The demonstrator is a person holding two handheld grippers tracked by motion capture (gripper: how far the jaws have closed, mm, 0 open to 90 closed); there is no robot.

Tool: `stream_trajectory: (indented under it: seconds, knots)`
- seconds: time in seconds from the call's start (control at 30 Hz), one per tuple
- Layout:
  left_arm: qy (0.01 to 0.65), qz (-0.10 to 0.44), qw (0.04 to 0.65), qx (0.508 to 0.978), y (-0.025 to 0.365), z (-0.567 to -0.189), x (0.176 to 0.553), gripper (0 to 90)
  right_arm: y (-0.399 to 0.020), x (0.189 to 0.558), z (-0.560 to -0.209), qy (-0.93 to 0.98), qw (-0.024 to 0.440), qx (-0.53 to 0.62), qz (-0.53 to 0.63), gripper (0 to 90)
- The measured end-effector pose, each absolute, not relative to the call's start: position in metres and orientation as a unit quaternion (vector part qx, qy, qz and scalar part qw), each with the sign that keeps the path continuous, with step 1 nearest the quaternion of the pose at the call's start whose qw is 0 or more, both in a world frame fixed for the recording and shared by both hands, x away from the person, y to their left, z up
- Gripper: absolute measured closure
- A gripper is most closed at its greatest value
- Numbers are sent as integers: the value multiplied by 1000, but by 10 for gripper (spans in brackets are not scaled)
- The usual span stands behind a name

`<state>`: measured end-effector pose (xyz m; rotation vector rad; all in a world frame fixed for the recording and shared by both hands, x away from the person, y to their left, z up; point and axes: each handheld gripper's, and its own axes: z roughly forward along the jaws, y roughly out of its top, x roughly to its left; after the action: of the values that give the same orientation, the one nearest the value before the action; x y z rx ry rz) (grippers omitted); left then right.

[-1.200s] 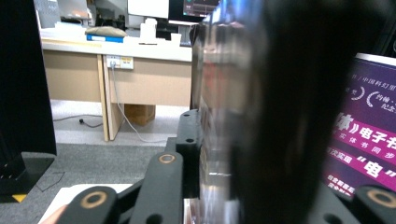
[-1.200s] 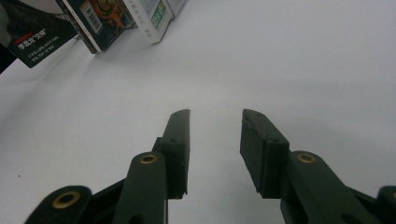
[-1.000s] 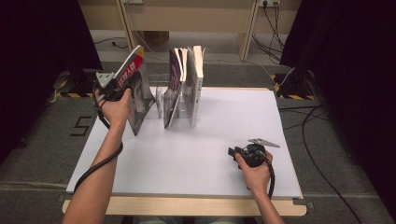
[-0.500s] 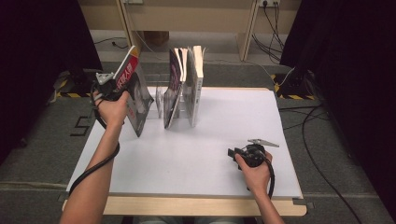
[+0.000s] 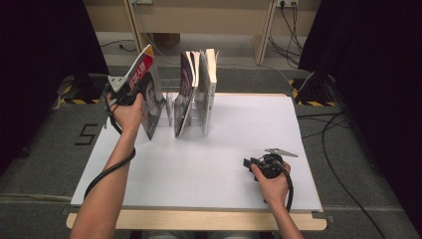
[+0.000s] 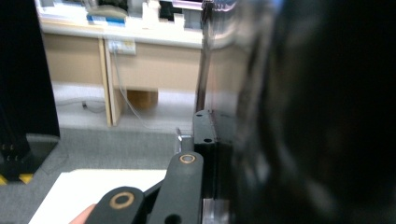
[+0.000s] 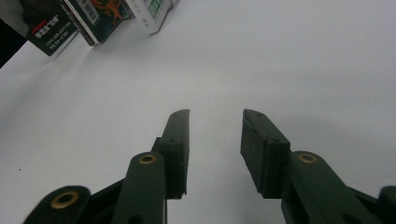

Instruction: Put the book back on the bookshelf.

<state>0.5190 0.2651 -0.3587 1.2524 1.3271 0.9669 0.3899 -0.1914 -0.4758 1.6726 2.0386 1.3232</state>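
Your white tabletop (image 5: 249, 149) has a pale wood edge along its six o'clock side and stands on grey carpet (image 5: 45, 164). At twelve o'clock you see a light wooden bench (image 5: 199, 10) with cables (image 5: 293, 25) hanging beneath it. Black curtains (image 5: 40, 45) close off nine and three o'clock. Yellow-black hazard tape (image 5: 74, 100) marks the floor at ten and two.

Left gripper (image 5: 130, 93) clamped shut; right gripper (image 7: 215, 140) parted.
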Motion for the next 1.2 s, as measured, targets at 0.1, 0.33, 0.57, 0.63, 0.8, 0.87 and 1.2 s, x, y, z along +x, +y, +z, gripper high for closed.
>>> stream_trajectory:
  seconds: [0.1,0.33,0.57,0.63,0.8,0.87,1.2]
  knots:
    - [549,404,510,525,270,-360,517,861,-193,390,-475,685,96,566,449,634]
    - [551,397,507,531,273,-359,518,783,-197,391,-476,681,96,570,449,633]
    - [546,393,518,528,272,-359,517,637,-202,391,-477,678,94,574,449,633]
    - [545,392,517,531,272,-358,516,587,-203,390,-477,677,95,575,450,633]
    - [545,386,523,530,274,-357,510,525,-204,389,-475,674,97,578,450,632]
    - [548,384,525,526,276,-356,507,517,-204,389,-474,674,99,577,451,633]
    - [545,370,530,534,276,-357,495,518,-201,387,-472,678,103,572,450,632]
